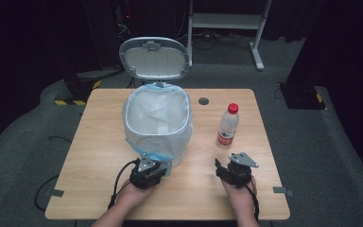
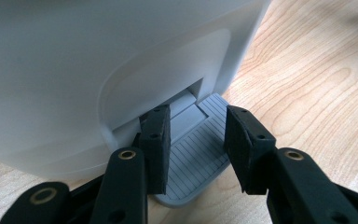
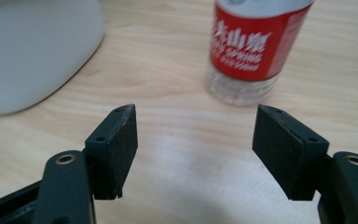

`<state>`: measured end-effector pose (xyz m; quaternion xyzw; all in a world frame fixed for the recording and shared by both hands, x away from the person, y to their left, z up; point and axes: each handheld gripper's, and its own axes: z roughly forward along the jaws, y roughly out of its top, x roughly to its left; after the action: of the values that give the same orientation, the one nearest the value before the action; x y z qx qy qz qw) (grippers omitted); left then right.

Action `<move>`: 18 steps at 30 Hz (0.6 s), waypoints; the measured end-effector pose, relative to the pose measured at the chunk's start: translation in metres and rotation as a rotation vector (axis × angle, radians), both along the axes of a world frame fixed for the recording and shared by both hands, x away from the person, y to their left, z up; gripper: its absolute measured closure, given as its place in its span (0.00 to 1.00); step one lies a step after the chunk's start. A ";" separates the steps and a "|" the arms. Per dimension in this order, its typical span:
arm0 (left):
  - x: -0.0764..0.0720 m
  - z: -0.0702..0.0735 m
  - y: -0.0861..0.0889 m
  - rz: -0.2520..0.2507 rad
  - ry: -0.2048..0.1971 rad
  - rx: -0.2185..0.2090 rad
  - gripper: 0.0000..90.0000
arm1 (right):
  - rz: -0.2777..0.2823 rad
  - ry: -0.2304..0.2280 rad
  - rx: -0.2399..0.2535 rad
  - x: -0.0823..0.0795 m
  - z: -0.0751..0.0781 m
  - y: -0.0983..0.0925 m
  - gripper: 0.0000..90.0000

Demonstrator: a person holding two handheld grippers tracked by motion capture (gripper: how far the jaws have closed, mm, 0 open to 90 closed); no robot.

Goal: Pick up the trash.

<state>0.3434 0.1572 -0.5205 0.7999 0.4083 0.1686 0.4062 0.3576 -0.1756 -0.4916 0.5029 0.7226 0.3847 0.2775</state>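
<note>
A white pedal bin [image 1: 158,118] lined with a clear bag stands mid-table, its grey lid [image 1: 155,57] raised. My left gripper [image 1: 163,166] is at the bin's front foot. In the left gripper view the left gripper [image 2: 196,123] rests on the ribbed grey pedal [image 2: 198,154], jaws apart, with nothing clamped between the pads. A water bottle [image 1: 228,126] with a red cap and red label stands upright to the right of the bin. My right gripper [image 3: 193,126] is open and empty, a short way in front of the bottle [image 3: 251,46], pointing at it over bare wood.
The wooden table [image 1: 99,142] has a round cable hole [image 1: 203,100] behind the bottle. The bin's white wall [image 3: 32,51] lies left of the right gripper. A white desk frame [image 1: 227,21] stands on the floor beyond the table.
</note>
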 end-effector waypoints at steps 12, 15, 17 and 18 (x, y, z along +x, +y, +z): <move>0.000 0.000 0.000 -0.002 -0.005 0.002 0.67 | -0.111 -0.030 0.047 0.051 0.024 -0.009 0.16; 0.000 0.000 0.000 -0.001 -0.005 0.003 0.67 | -0.119 -0.045 0.046 0.057 0.029 -0.008 0.15; 0.000 0.000 0.000 -0.002 -0.005 0.003 0.67 | -0.125 -0.056 0.036 0.066 0.035 -0.005 0.15; 0.000 0.000 0.000 -0.002 -0.005 0.003 0.67 | -0.123 -0.060 0.037 0.069 0.037 -0.003 0.15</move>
<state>0.3438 0.1574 -0.5204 0.8004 0.4062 0.1709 0.4063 0.4270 -0.1790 -0.4544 0.5397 0.6744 0.3951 0.3126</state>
